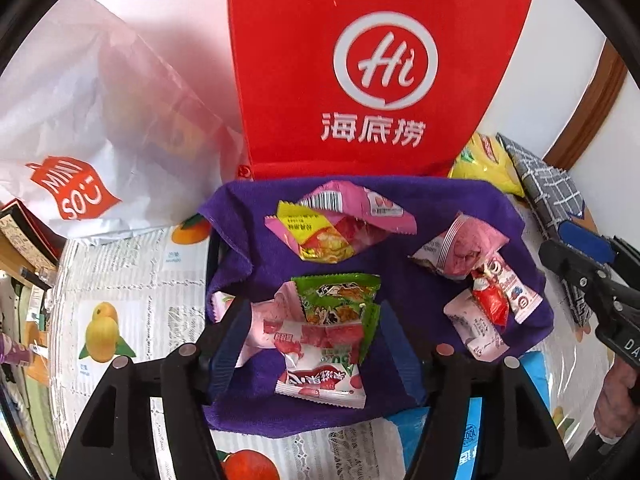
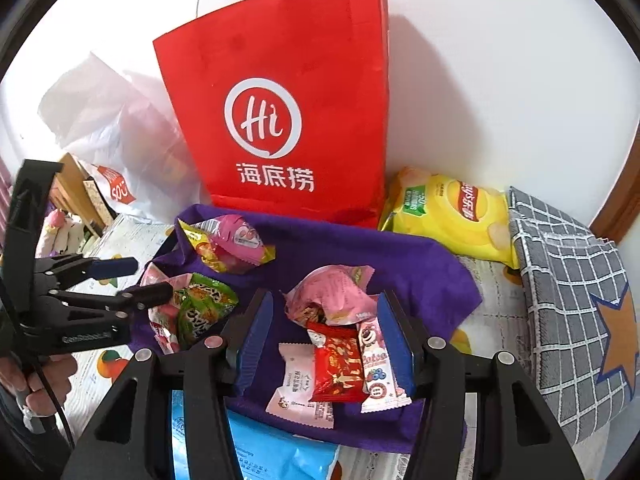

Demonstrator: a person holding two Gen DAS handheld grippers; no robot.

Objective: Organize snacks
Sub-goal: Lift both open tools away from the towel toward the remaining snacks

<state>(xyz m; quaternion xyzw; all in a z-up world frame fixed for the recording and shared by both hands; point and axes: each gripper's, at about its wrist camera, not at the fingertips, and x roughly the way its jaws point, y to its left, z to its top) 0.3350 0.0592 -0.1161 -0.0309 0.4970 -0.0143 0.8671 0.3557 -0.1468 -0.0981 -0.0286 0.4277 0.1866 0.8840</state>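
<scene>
Both grippers hover with jaws spread wide over snack packets scattered on a purple cloth [image 1: 404, 280] — the left gripper [image 1: 316, 344] around a green-and-pink packet pile [image 1: 332, 320], the right gripper [image 2: 326, 344] around a red packet [image 2: 338, 364] lying over pink ones. Behind the cloth stands a red Haidilao paper bag [image 2: 280, 120], with a white Miniso bag [image 1: 80, 128] to its left and a yellow Lay's chip bag [image 2: 448, 216] beside a grey checked fabric item [image 2: 568, 300] — perhaps a pouch — to its right, all on a fruit-printed bench [image 1: 132, 280].

Both wrist views look down and forward, close over the purple cloth [image 1: 400, 408] [image 2: 440, 272], facing the red bag [image 1: 360, 80] [image 2: 280, 120]; each catches the other claw at its edge.
</scene>
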